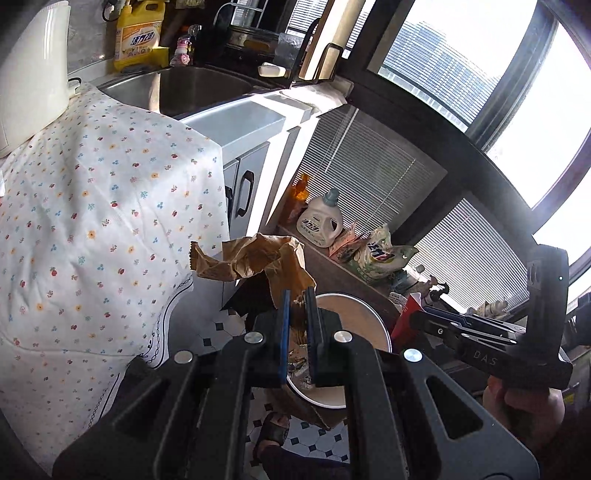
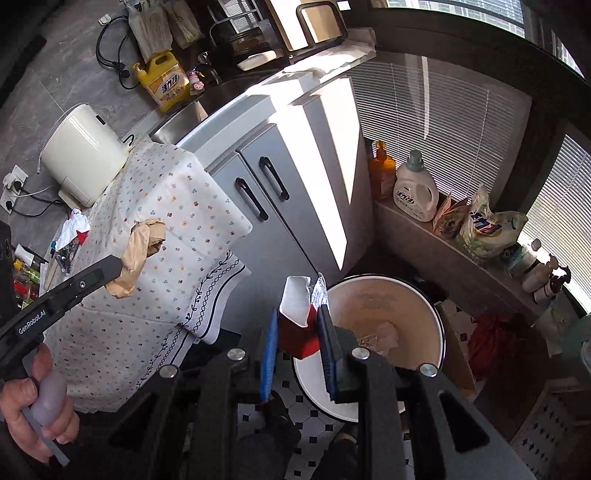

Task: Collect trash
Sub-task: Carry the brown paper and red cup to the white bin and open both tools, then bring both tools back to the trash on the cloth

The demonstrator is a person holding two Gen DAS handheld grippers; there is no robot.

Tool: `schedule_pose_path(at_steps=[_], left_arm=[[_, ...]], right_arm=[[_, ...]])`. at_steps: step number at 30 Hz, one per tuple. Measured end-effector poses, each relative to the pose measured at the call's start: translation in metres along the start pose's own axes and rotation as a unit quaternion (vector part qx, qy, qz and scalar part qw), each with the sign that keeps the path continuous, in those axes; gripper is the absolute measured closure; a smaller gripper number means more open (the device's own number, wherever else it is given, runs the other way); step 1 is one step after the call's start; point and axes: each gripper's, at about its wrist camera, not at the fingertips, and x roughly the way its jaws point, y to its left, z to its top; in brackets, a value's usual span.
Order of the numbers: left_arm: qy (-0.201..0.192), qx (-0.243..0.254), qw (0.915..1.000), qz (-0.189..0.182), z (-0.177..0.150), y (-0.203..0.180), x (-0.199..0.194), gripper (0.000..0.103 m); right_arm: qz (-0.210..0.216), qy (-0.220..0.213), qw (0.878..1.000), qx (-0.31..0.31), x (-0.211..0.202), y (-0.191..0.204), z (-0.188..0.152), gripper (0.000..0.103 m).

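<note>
- The left gripper has its blue-padded jaws pinched together on a crumpled brown paper bag, which hangs stiff and creased above the rim of the white bin.
- The right gripper is clamped on a small red carton with a torn white inside, held just over the near edge of the same bin.
- The bin is round, smooth and cream inside with a dark rim; it stands on a floor of white tiles with small black diamonds. Crumpled paper and foil scraps already lie at its bottom.
- Just left of the bin a table draped in a floral cotton cloth juts out; its embroidered hem hangs close beside both grippers. More litter sits on the cloth at its far side: a white-and-red wrapper and some dark scraps.
- A cream, rounded plastic appliance stands on the cloth's back corner.
- Behind the bin are a grey cabinet with two black bar handles, a steel sink, and a yellow detergent jug.
- A low ledge to the right of the bin carries an amber bottle, a white laundry-liquid bottle and soft printed refill pouches, in front of slatted blinds.
- A person's hand wraps the left gripper's handle; a sandalled foot stands on the tiles near the bin.
</note>
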Motion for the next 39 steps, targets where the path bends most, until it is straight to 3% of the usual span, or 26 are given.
schedule_pose_path(at_steps=[4, 5, 6, 13, 23, 31, 34, 36, 39], left_arm=[[0.027, 0.004, 0.9996, -0.011, -0.011, -0.012, 0.02, 0.094], [0.034, 0.005, 0.9993, -0.013, -0.014, -0.014, 0.024, 0.094], [0.04, 0.005, 0.9991, -0.015, -0.017, -0.017, 0.028, 0.094], [0.076, 0.01, 0.9965, -0.033, -0.029, -0.032, 0.054, 0.094], [0.118, 0.037, 0.989, -0.081, -0.039, -0.074, 0.102, 0.094], [0.17, 0.051, 0.975, -0.133, -0.049, -0.102, 0.142, 0.094], [0.176, 0.043, 0.9733, -0.141, -0.047, -0.105, 0.147, 0.078], [0.169, 0.037, 0.9757, -0.135, -0.043, -0.1, 0.144, 0.057], [0.154, 0.031, 0.9789, -0.13, -0.037, -0.086, 0.132, 0.041]], right_arm=[[-0.013, 0.029, 0.999, 0.017, 0.027, -0.027, -0.013, 0.074], [-0.019, 0.035, 0.999, 0.022, 0.033, -0.033, -0.017, 0.062], [-0.024, 0.038, 0.999, 0.025, 0.037, -0.038, -0.02, 0.057], [-0.039, 0.032, 0.998, 0.042, 0.026, -0.062, -0.031, 0.041], [-0.065, 0.003, 0.995, 0.078, -0.027, -0.094, -0.044, 0.04], [-0.093, -0.022, 0.989, 0.111, -0.057, -0.116, -0.049, 0.04], [-0.101, -0.021, 0.987, 0.125, -0.057, -0.125, -0.051, 0.04], [-0.101, -0.02, 0.986, 0.132, -0.055, -0.126, -0.052, 0.04], [-0.094, -0.02, 0.987, 0.132, -0.051, -0.121, -0.051, 0.04]])
